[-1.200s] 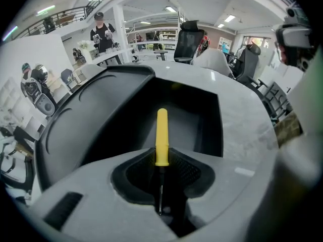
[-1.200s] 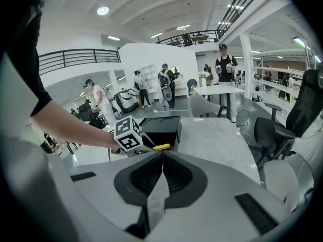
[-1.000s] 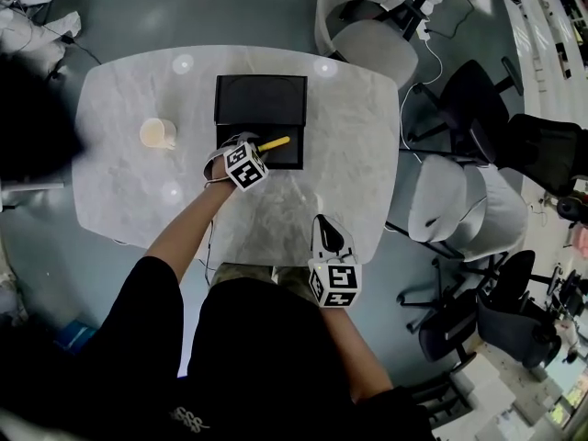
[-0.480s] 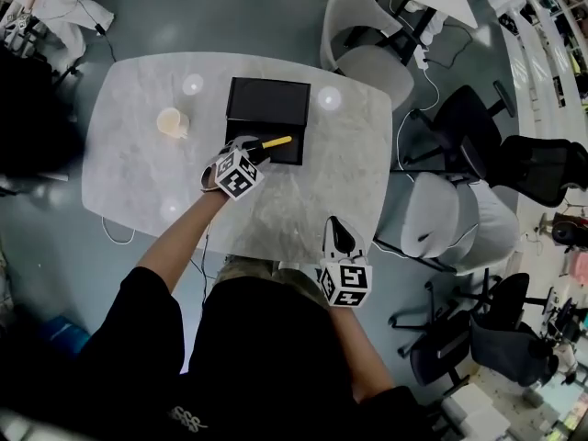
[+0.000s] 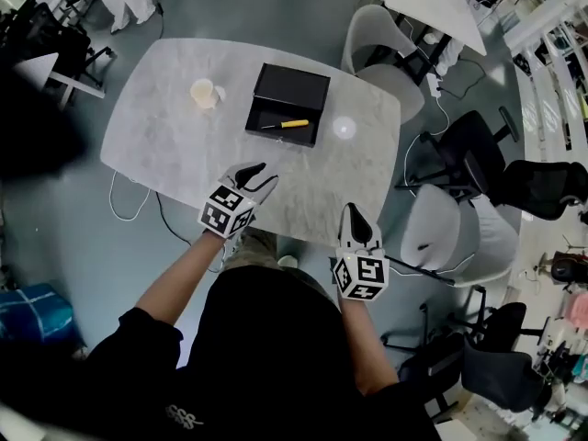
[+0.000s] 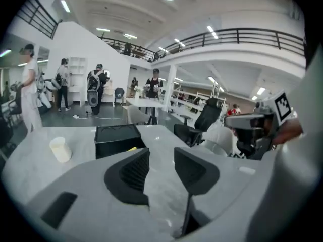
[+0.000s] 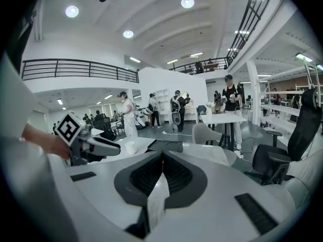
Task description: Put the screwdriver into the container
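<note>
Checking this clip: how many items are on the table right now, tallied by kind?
Black container: 1
Yellow-handled screwdriver, lying inside the container: 1
Cream cup: 1
Total: 3

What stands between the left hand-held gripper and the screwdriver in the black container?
Nothing visible. Only bare table lies between the left hand-held gripper, its empty jaws closing, and the container where the screwdriver lies. The cup stands off to the side.
</note>
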Action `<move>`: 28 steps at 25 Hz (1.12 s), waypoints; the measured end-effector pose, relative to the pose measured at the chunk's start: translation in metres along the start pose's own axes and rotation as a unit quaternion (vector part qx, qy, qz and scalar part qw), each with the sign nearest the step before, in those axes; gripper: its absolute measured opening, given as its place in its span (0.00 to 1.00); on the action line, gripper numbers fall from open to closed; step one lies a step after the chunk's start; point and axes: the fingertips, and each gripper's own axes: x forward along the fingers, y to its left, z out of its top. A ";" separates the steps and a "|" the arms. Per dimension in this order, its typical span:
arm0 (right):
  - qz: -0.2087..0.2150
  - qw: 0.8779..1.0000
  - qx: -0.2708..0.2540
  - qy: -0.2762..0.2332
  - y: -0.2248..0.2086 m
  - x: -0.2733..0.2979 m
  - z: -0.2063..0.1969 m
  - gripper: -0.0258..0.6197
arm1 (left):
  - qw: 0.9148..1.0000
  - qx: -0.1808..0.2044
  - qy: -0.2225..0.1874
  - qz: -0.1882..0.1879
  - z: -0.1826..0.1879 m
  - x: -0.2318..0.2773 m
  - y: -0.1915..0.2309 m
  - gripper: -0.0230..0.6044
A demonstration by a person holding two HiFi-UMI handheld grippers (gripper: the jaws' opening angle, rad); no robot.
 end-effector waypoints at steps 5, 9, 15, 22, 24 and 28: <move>0.029 0.998 -0.002 -0.059 0.021 -0.022 0.030 0.06 | 0.992 -0.027 -0.118 0.038 0.027 -0.069 -0.053 0.13; 0.059 0.995 -0.016 -0.077 0.050 -0.037 0.044 0.06 | 0.976 -0.040 -0.191 0.093 0.043 -0.118 -0.066 0.06; 0.045 0.996 -0.038 -0.069 0.068 -0.053 0.045 0.06 | 0.970 -0.014 -0.200 0.135 0.046 -0.152 -0.070 0.06; 0.035 0.997 -0.047 -0.053 0.086 -0.040 0.049 0.06 | 0.969 0.010 -0.201 0.143 0.050 -0.167 -0.054 0.06; 0.034 0.997 -0.046 -0.053 0.093 -0.034 0.049 0.06 | 0.970 0.015 -0.201 0.138 0.049 -0.169 -0.049 0.06; 0.032 0.997 -0.045 -0.052 0.110 -0.022 0.052 0.06 | 0.971 0.014 -0.203 0.129 0.050 -0.174 -0.034 0.06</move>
